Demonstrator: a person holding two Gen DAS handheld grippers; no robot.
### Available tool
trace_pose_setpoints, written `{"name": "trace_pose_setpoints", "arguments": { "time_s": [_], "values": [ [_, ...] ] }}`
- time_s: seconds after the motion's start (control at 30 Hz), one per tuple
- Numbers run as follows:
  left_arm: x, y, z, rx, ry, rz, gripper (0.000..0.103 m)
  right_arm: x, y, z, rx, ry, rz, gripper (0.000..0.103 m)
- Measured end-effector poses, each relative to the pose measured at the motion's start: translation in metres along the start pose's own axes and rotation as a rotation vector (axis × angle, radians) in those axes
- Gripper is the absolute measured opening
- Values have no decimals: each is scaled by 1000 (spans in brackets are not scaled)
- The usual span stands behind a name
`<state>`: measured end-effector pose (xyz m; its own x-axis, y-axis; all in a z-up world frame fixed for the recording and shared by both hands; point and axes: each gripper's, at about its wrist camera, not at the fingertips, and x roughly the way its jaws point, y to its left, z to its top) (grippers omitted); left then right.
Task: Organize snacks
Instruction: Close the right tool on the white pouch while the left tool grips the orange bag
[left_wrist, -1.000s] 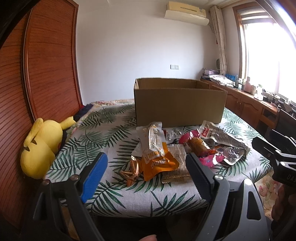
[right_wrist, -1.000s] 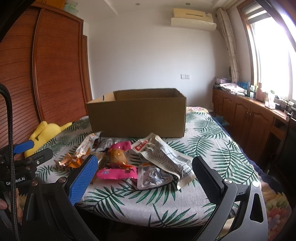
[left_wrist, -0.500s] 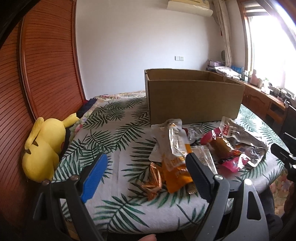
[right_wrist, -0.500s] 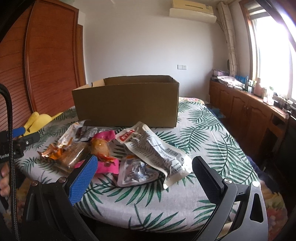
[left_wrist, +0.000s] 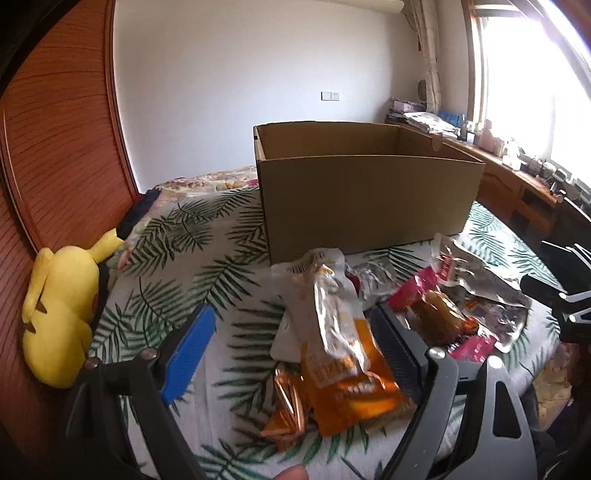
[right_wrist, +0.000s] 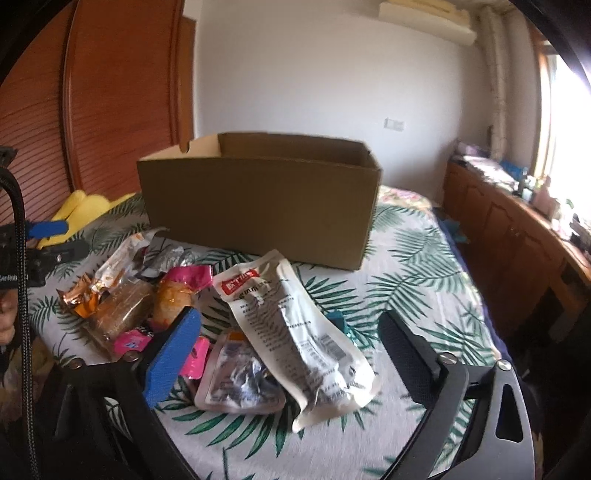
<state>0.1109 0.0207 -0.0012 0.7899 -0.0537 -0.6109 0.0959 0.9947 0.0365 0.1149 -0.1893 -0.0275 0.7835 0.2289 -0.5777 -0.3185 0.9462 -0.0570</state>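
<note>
Since the snacks all sit heaped just in front of the cardboard box (left_wrist: 369, 199), the left gripper (left_wrist: 291, 343) hangs wide over the orange packet (left_wrist: 351, 380). Right wrist view: right gripper (right_wrist: 291, 343), jaws just narrowing slightly but holding nothing, straddles the white pouch (right_wrist: 295, 332), presumably box-bound.

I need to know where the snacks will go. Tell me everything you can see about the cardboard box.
The cardboard box is plain brown corrugated card, rectangular and wide, with an open top. It stands upright on the leaf-print cloth, behind the pile of snack packets. As much of the inside as shows looks empty; the floor is hidden. One end wall has a small notch in its rim. No gripper touches it. The nearest packets lie at its front base; contact is unclear.
</note>
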Motion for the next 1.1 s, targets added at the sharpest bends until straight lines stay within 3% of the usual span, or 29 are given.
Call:
{"name": "trace_pose_setpoints", "arguments": {
  "time_s": [0.17, 0.47, 0.77, 1.1],
  "values": [
    [15, -6, 10, 36, 24, 9, 87, 32, 0, 3, -31, 101, 67, 88],
    [50, -8, 16, 6, 139, -57, 87, 68, -7, -1, -50, 208, 79, 84],
    [79, -8, 19, -36, 256, -107, 87, 85, -6, 1, -50, 273, 97, 82],
    [94, 14, 13, -139, 342, -187, 87, 89, -10, 0, -35, 274, 92, 82]
  ]
}}
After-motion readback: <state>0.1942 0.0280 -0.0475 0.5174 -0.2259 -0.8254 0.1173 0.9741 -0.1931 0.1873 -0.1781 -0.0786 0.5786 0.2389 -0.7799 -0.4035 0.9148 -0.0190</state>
